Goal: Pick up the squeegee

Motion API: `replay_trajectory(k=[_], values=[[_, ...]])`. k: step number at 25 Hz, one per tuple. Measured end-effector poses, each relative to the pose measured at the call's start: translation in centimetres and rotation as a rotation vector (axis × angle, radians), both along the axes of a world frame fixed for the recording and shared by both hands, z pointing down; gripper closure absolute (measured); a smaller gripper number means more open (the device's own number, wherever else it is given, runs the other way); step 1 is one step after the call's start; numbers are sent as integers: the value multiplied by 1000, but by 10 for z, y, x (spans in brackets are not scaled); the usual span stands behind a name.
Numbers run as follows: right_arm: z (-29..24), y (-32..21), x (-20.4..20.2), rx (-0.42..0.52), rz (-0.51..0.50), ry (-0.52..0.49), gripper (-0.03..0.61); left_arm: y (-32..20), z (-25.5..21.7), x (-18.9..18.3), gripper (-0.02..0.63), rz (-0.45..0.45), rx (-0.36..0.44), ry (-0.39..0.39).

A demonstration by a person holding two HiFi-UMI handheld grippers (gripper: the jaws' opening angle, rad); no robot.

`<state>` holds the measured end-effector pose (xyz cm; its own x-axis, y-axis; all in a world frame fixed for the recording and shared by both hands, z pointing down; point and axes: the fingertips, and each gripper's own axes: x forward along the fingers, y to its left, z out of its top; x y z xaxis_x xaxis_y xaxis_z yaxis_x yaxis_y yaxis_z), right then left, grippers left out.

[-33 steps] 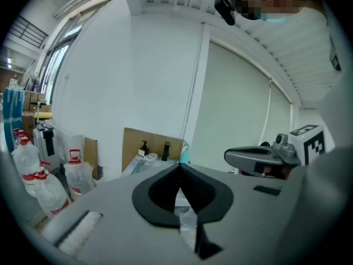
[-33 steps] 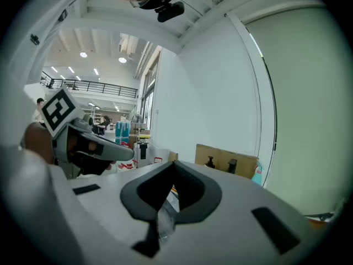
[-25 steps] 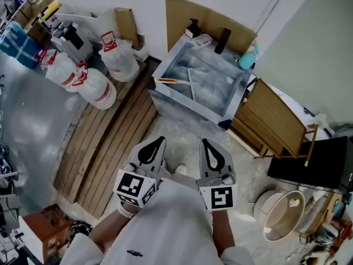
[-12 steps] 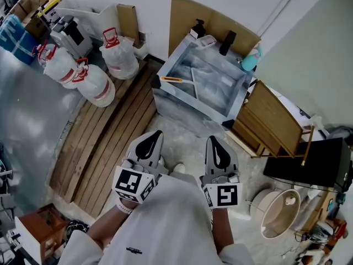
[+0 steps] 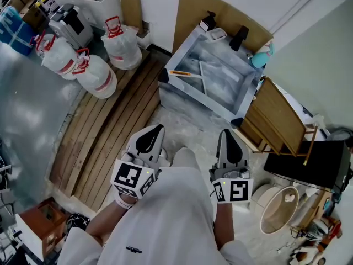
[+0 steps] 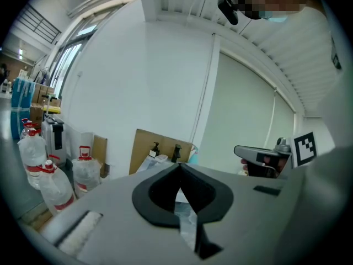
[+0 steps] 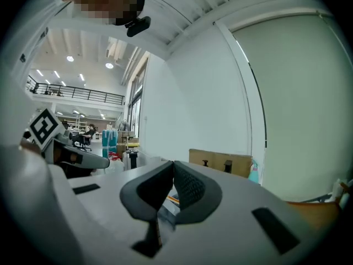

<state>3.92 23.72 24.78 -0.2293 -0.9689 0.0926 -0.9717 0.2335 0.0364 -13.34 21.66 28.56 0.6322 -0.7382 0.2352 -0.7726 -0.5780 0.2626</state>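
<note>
Head view: metal basin [image 5: 190, 99] holding the squeegee [image 5: 205, 76] sits ahead of both grippers, water jugs [image 5: 98, 77] off left. Left gripper [image 5: 158, 129] and right gripper [image 5: 225, 133] are pressed together, gripping nothing.

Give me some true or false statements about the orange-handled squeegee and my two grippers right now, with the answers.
1. The orange-handled squeegee is at the grey metal basin. True.
2. The left gripper holds the squeegee. False: it is shut and empty, apart from the basin.
3. The right gripper has its jaws together. True.
4. The red-capped clear plastic jugs stand right of the basin. False: they stand to its left.
</note>
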Motion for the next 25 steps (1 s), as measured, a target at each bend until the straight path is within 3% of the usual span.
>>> replay_trajectory(k=[5,15,25], values=[[17,-29,-5,-54,-89,19,572,-25,7,7,611,-17,-31,-4],[41,-148,1,-100,-284,-10,574,-124,11,33,611,-112,-39,-34],[41,-251,18,-88,-462,4,574,-212,14,73,611,-193,-54,-83]])
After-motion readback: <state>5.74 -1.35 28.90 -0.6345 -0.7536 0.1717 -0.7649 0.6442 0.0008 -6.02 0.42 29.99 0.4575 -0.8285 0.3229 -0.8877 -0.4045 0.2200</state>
